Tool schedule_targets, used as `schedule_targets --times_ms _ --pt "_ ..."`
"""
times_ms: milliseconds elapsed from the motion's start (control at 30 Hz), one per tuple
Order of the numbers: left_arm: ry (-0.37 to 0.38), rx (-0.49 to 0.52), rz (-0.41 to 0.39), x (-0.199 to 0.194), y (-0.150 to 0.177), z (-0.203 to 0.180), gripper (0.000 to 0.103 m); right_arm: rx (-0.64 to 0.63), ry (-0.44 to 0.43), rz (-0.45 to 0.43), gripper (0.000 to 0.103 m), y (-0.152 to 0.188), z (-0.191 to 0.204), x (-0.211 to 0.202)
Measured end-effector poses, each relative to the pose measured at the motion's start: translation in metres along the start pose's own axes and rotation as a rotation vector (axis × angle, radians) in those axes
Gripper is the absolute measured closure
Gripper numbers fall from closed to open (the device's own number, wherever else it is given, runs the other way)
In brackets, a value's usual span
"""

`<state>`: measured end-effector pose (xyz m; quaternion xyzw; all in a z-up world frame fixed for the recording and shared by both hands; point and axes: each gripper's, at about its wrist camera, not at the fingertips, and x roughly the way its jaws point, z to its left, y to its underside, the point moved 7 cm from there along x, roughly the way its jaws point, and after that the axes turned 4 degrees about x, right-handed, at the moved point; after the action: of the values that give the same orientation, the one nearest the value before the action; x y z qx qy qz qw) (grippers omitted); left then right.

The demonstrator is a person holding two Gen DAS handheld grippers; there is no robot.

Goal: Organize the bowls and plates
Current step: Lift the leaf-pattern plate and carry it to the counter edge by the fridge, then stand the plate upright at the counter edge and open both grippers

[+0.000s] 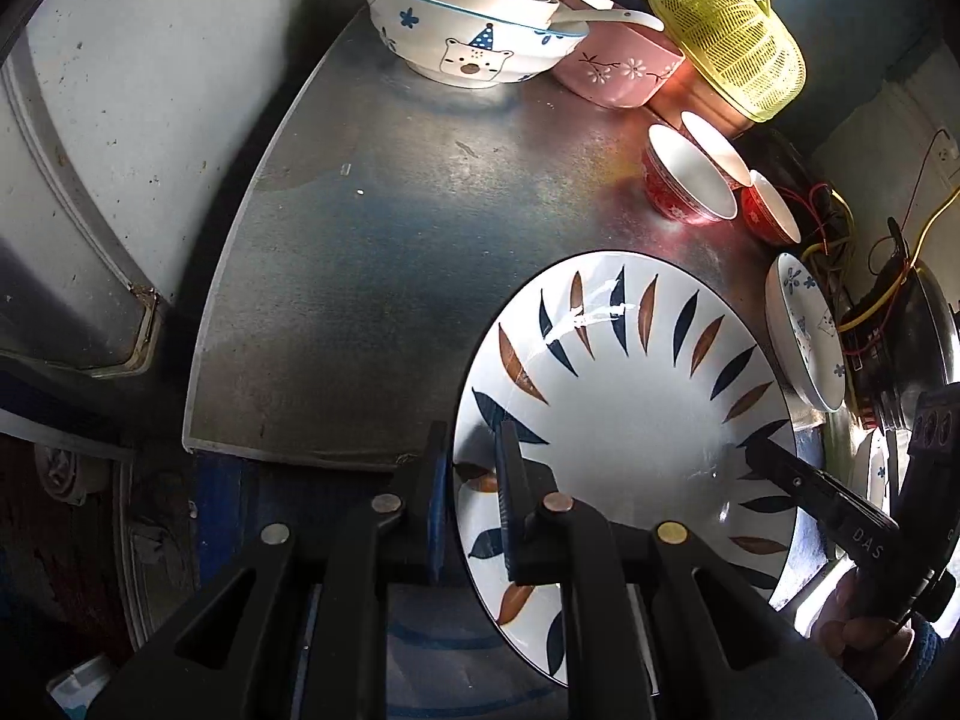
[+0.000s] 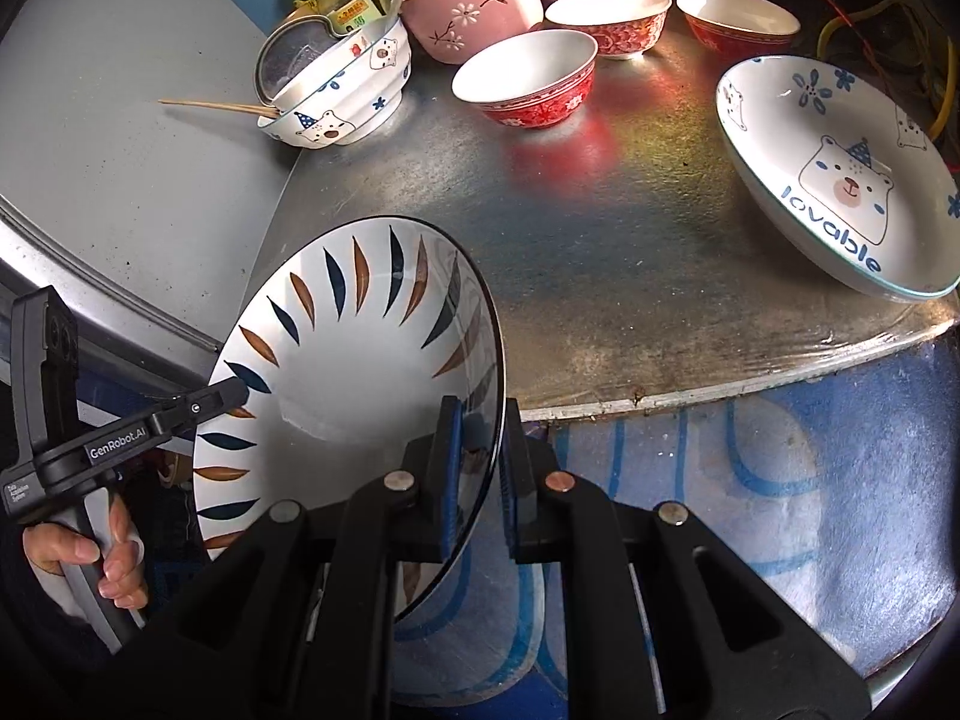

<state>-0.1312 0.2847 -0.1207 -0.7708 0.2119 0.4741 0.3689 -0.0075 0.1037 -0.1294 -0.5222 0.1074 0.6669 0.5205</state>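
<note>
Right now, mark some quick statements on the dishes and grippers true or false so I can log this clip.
1. Both grippers clamp the rim of the leaf-pattern plate, the left gripper and the right gripper on opposite sides. True.
2. The pink bowl lies upside down. False: it stands upright.
3. Three red bowls stand on the metal table. True.
4. The bear plate is stacked under the leaf-pattern plate. False: it lies apart, near the table edge.

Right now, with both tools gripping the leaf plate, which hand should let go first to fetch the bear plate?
Probably the right tool: the bear plate lies on its side of the leaf plate.
</note>
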Motion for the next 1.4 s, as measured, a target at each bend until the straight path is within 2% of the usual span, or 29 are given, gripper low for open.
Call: schedule_targets --times_ms 533,867,1067,1400 --pt "-0.084 -0.192 -0.022 -0.004 0.003 0.092 0.09 -0.185 -0.051 0.108 0.09 -0.022 0.074 0.074" --pt "-0.136 -0.279 -0.05 -0.012 0.014 0.136 0.09 -0.282 -0.082 0.131 0.09 -0.03 0.117 0.112" --pt "-0.151 -0.312 -0.077 -0.013 0.015 0.15 0.09 -0.329 -0.08 0.114 0.09 -0.037 0.137 0.123" --pt "-0.177 -0.275 -0.083 -0.012 0.013 0.142 0.088 -0.314 -0.043 0.138 0.086 -0.038 0.136 0.135"
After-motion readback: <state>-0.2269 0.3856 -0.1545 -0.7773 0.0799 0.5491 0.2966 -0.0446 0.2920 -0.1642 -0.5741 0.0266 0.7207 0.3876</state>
